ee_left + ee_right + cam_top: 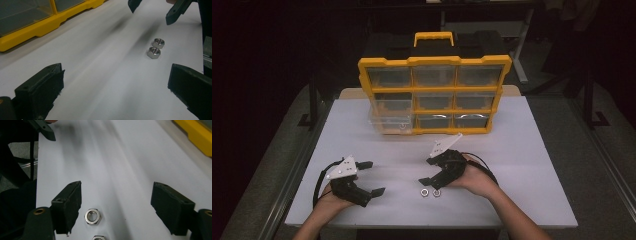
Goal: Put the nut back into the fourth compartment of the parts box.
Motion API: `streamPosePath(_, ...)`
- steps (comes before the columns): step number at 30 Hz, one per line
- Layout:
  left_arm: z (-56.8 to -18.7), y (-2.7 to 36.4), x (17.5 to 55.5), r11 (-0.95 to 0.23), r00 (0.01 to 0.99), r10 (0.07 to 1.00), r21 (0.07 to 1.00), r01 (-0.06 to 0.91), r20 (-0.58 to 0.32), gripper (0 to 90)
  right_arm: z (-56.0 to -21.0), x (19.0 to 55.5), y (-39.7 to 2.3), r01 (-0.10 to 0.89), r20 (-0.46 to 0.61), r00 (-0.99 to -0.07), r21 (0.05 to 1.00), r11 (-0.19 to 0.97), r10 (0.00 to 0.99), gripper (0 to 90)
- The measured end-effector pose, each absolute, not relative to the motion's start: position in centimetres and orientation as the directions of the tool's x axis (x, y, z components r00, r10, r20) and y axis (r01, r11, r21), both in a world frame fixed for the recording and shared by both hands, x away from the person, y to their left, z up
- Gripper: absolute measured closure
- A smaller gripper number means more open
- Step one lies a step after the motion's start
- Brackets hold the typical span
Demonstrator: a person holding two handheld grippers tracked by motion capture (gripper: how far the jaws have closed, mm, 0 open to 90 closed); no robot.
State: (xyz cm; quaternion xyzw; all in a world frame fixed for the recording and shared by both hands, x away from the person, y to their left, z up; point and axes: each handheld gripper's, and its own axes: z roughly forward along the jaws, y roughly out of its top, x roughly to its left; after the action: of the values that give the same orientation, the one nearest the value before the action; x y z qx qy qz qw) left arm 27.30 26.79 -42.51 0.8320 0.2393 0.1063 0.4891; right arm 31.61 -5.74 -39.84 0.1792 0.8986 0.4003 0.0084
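Low over two nuts (430,192), right gripper (432,171) gaping, left gripper (371,177) level

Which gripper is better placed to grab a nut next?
Right. The right gripper hangs open just above the two nuts, one lying between its jaws. The left gripper sits apart, also open.

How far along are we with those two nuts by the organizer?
Done: one drawer of the organizer sits pulled out. In hand: the right hand-held gripper hangs open over the two nuts, gripping neither. Left: grasping them; the left hand-held gripper is open.
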Motion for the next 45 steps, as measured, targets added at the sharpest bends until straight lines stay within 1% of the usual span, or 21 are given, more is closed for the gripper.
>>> streamPosePath(5, -42.5, 26.9, 27.3, -0.403, 0.861, 0.504, 0.866, 0.296, -0.060, 0.4, -40.5, 31.3, -5.3, 0.308, 0.132, -0.942, 0.708, 0.635, 0.309, 31.1)
streamPosePath(11, -42.5, 26.8, 27.3, -0.404, 0.861, 0.505, 0.865, 0.297, -0.060, 0.4, -41.1, 31.3, -5.0, 0.279, 0.129, -0.955, 0.692, 0.666, 0.266, 39.4)
streamPosePath(14, -42.6, 26.8, 27.3, -0.403, 0.861, 0.505, 0.864, 0.301, -0.063, 0.4, -41.6, 31.3, -4.7, 0.240, 0.104, -0.967, 0.680, 0.693, 0.233, 42.1)
streamPosePath(18, -42.6, 26.8, 27.3, -0.401, 0.859, 0.507, 0.865, 0.303, -0.066, 0.4, -42.1, 31.1, -4.4, 0.238, 0.115, -0.969, 0.659, 0.714, 0.217, 44.8)
streamPosePath(28, -42.7, 26.8, 27.3, -0.403, 0.860, 0.507, 0.864, 0.302, -0.064, 0.4, -43.0, 30.8, -3.7, 0.195, 0.119, -0.981, 0.623, 0.757, 0.155, 53.5)
streamPosePath(30, -42.6, 26.8, 27.3, -0.405, 0.860, 0.506, 0.864, 0.300, -0.062, 0.4, -43.2, 30.7, -3.6, 0.203, 0.128, -0.979, 0.605, 0.770, 0.157, 56.6)
streamPosePath(31, -42.6, 26.8, 27.3, -0.405, 0.860, 0.506, 0.863, 0.301, -0.062, 0.4, -43.3, 30.8, -3.5, 0.181, 0.112, -0.983, 0.615, 0.767, 0.142, 57.1)
streamPosePath(34, -42.7, 26.8, 27.3, -0.403, 0.860, 0.507, 0.864, 0.301, -0.063, 0.4, -43.5, 30.7, -3.4, 0.169, 0.107, -0.986, 0.607, 0.776, 0.131, 58.7)
streamPosePath(36, -42.7, 26.8, 27.3, -0.403, 0.860, 0.507, 0.864, 0.301, -0.063, 0.4, -43.5, 30.5, -3.4, 0.181, 0.115, -0.983, 0.594, 0.784, 0.140, 59.9)
streamPosePath(37, -42.7, 26.8, 27.3, -0.403, 0.859, 0.507, 0.864, 0.301, -0.063, 0.4, -43.6, 30.6, -3.3, 0.163, 0.103, -0.987, 0.594, 0.788, 0.127, 60.5)
streamPosePath(39, -42.7, 26.8, 27.3, -0.401, 0.859, 0.509, 0.865, 0.303, -0.064, 0.4, -43.7, 30.4, -3.3, 0.174, 0.110, -0.985, 0.582, 0.794, 0.134, 61.9)
streamPosePath(41, -42.7, 26.8, 27.3, -0.401, 0.858, 0.509, 0.864, 0.304, -0.065, 0.4, -43.7, 30.5, -3.3, 0.142, 0.082, -0.990, 0.598, 0.789, 0.116, 63.3)
streamPosePath(43, -42.7, 26.8, 27.3, -0.402, 0.858, 0.509, 0.864, 0.304, -0.065, 0.4, -43.7, 30.4, -3.3, 0.141, 0.074, -0.990, 0.595, 0.791, 0.121, 65.5)
streamPosePath(45, -42.7, 26.8, 27.3, -0.403, 0.858, 0.510, 0.863, 0.304, -0.064, 0.4, -43.7, 30.4, -3.3, 0.134, 0.063, -0.991, 0.596, 0.792, 0.120, 65.8)
